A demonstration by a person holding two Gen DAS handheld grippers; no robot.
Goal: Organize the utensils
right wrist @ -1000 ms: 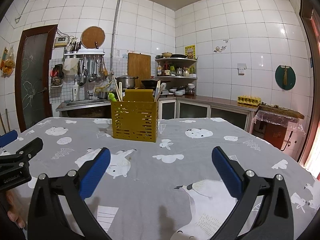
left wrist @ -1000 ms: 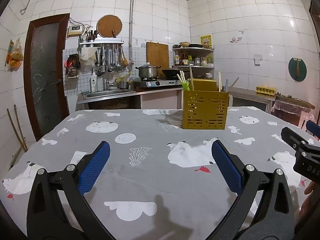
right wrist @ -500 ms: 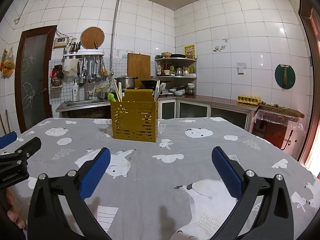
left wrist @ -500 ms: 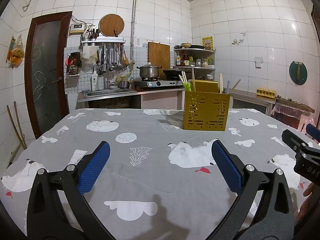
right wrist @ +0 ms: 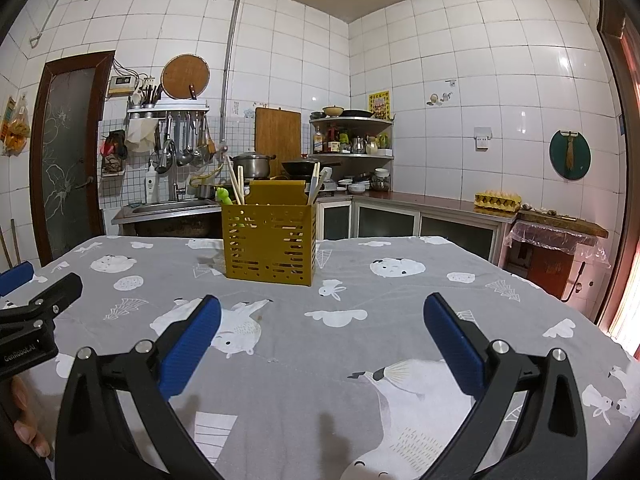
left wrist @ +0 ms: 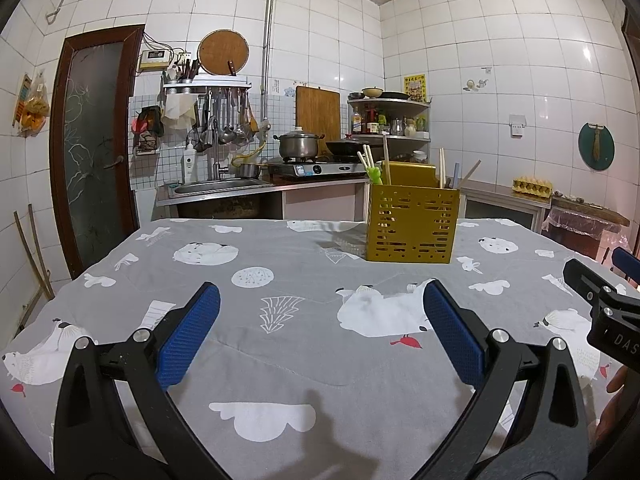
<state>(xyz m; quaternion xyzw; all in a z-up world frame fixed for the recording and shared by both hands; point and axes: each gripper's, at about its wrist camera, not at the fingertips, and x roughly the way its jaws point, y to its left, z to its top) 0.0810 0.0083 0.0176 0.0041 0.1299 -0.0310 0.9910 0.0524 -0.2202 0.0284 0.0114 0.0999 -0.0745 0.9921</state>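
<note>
A yellow slotted utensil holder (left wrist: 412,226) (right wrist: 269,242) stands upright toward the far side of a table covered by a grey animal-print cloth (left wrist: 288,280) (right wrist: 360,344). Chopsticks (left wrist: 366,160) (right wrist: 236,184), a green-topped utensil (left wrist: 375,175) (right wrist: 224,195) and other handles stick out of it. My left gripper (left wrist: 320,304) is open over the near cloth with nothing between its blue pads. My right gripper (right wrist: 320,316) is open too, empty, well short of the holder. Each gripper appears at the edge of the other's view.
Behind the table run a sink (left wrist: 218,188), a stove with a steel pot (left wrist: 299,145) and a wok, hanging ladles, a corner shelf of bottles (right wrist: 352,140) and a counter with an egg tray (right wrist: 498,200). A dark door (left wrist: 96,144) is at left.
Both grippers stay open. The left wrist view has tilted up slightly, so the holder sits a little lower in frame; the right wrist view is almost unchanged.
</note>
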